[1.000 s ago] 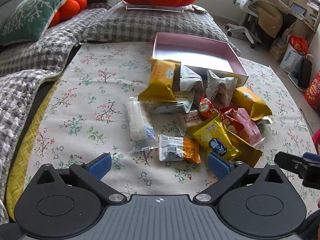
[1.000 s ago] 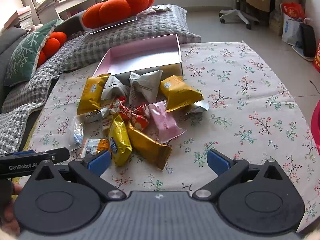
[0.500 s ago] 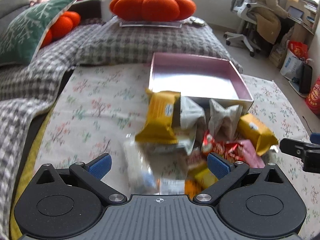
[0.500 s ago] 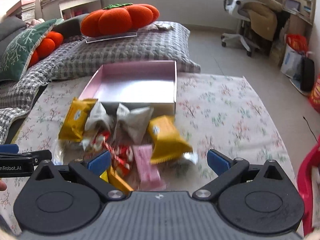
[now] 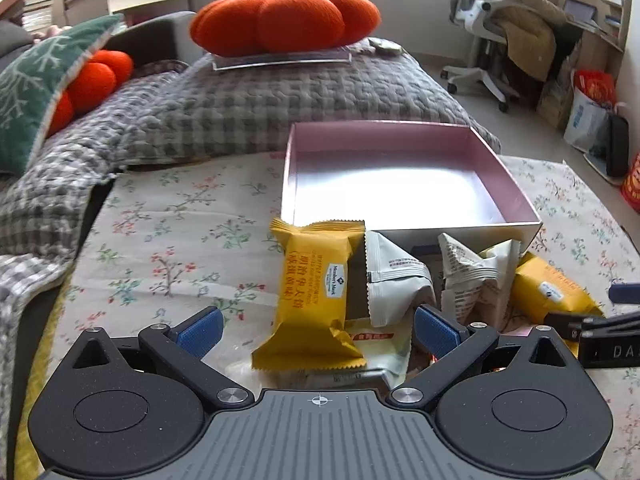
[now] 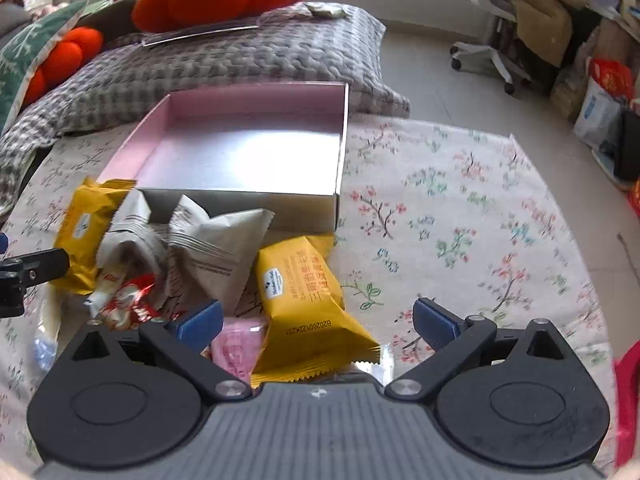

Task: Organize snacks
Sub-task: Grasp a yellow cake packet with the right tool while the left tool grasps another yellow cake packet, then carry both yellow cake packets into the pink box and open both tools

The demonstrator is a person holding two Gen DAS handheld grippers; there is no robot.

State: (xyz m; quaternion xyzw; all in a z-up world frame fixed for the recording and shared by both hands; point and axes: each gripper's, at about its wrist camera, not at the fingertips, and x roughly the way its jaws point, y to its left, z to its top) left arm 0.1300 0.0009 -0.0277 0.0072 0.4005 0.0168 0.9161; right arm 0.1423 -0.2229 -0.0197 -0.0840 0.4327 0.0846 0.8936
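Left wrist view: left gripper (image 5: 316, 330) spread wide, gripping nothing, low over the near edge of the snack pile on the flowered tabletop (image 5: 172, 236). Straight ahead between the fingers, a yellow packet (image 5: 316, 292), propped up on the wrappers beneath, long axis running away from the camera toward the pink box (image 5: 408, 184), crimped far end just short of the box's near wall. Further right, two white pouches (image 5: 400, 280) leaning against that wall, then a second yellow packet (image 5: 548, 292) at the far right. Right wrist view: right gripper (image 6: 316, 320) likewise spread and empty, that second yellow packet (image 6: 308, 300) between its fingers, long axis pointing from the camera toward the box's near right corner, resting partly on a pink wrapper (image 6: 240, 348). Box open and bare inside, so sorting likely at its start. Best approach, probably: pinch each packet across its short width near the middle, lift clear of neighbouring wrappers, lay flat in the box along a wall.
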